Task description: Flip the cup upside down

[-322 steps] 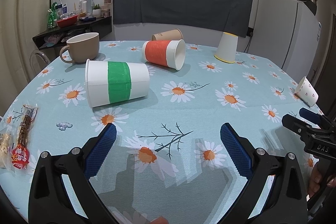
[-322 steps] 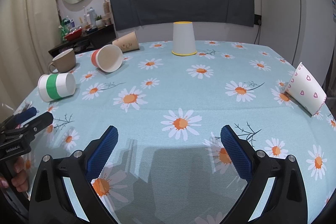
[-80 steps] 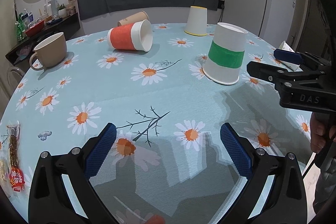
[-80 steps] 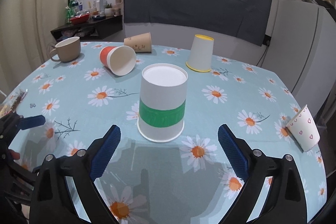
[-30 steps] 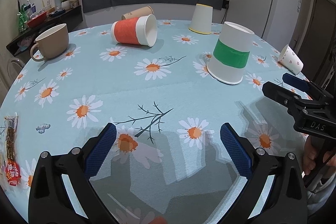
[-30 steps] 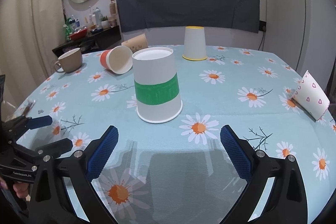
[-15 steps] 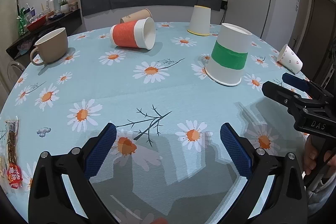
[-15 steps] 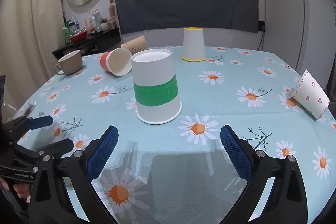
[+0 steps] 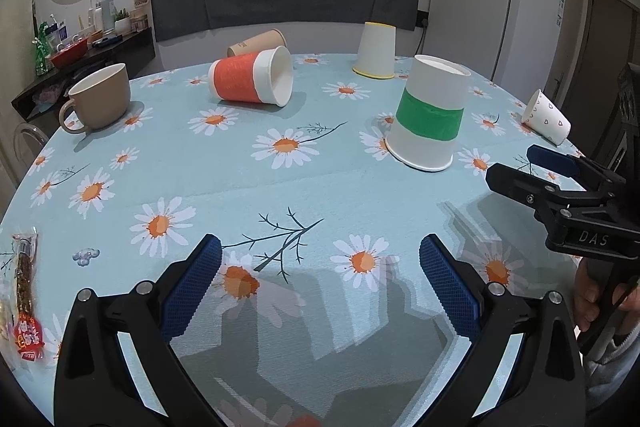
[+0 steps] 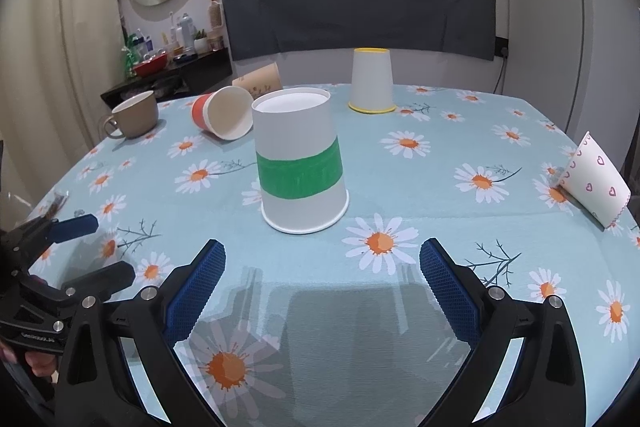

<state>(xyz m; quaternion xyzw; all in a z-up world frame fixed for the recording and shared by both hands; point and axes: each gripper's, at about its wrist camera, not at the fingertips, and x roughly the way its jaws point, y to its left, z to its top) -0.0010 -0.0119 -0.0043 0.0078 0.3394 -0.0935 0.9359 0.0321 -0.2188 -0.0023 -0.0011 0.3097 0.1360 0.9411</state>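
The white paper cup with a green band (image 10: 300, 163) stands upside down, rim on the daisy tablecloth (image 10: 420, 195), in the middle of the table; it also shows in the left wrist view (image 9: 430, 115) at the right. My right gripper (image 10: 322, 283) is open and empty, just in front of the cup and apart from it. My left gripper (image 9: 320, 279) is open and empty over the table's near left part, well away from the cup.
An orange-banded cup (image 9: 252, 81) and a brown cup (image 9: 256, 43) lie on their sides at the back. A yellow-rimmed cup (image 9: 376, 51) stands upside down. A beige mug (image 9: 100, 97) is at left, a heart-pattern cup (image 10: 596, 179) lies at right, snack packets (image 9: 24, 291) at the left edge.
Both grippers have barely shifted in the last second; the green-banded cup stands still upside down. Long before, it lay on its side at the left.
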